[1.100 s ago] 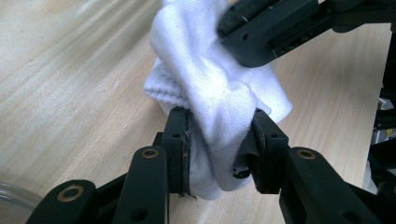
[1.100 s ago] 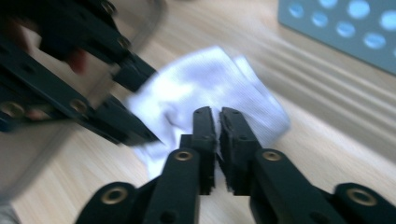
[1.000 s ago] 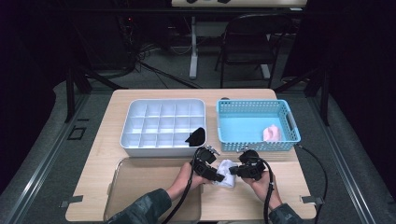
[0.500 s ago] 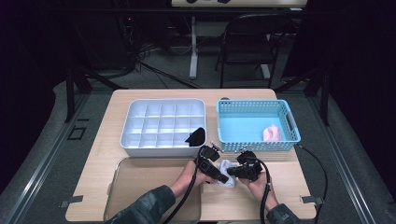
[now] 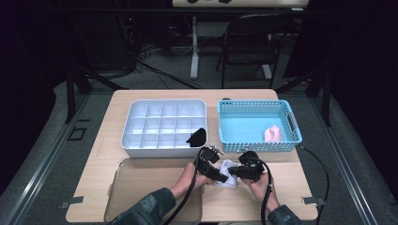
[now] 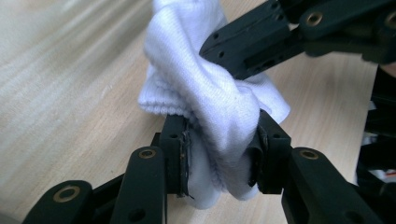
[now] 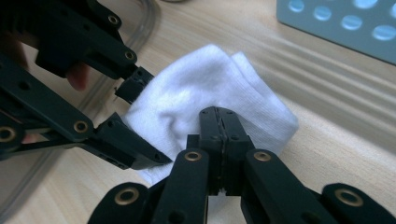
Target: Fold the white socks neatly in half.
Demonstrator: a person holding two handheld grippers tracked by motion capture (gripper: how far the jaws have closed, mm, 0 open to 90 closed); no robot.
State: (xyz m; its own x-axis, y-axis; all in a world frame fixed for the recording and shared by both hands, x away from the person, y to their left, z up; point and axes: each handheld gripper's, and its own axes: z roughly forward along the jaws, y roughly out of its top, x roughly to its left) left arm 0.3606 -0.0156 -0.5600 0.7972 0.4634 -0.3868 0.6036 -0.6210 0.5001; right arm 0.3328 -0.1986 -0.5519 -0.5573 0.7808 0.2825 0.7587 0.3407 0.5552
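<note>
Near the table's (image 5: pixel 141 96) front edge, right of centre, lies a white sock (image 6: pixel 210 88) — soft, light, bunchable. Left gripper (image 6: pixel 219 154) has just been closing, clamping its bundle; right gripper (image 7: pixel 219 122) pinches thin fabric — hold thick folds.

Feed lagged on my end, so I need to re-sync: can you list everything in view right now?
white sock: 1, white, on table front, between both grippers
divided organiser: 1, white, table centre-left
black item: 1, black, organiser's near-right compartment
basket: 1, blue, table right
pink item: 1, pink, inside basket
clear tray: 1, transparent, table front-left
table: 1, light wood
chair: 1, dark, behind table
left gripper: black, closed on sock
right gripper: black, shut on sock
</note>
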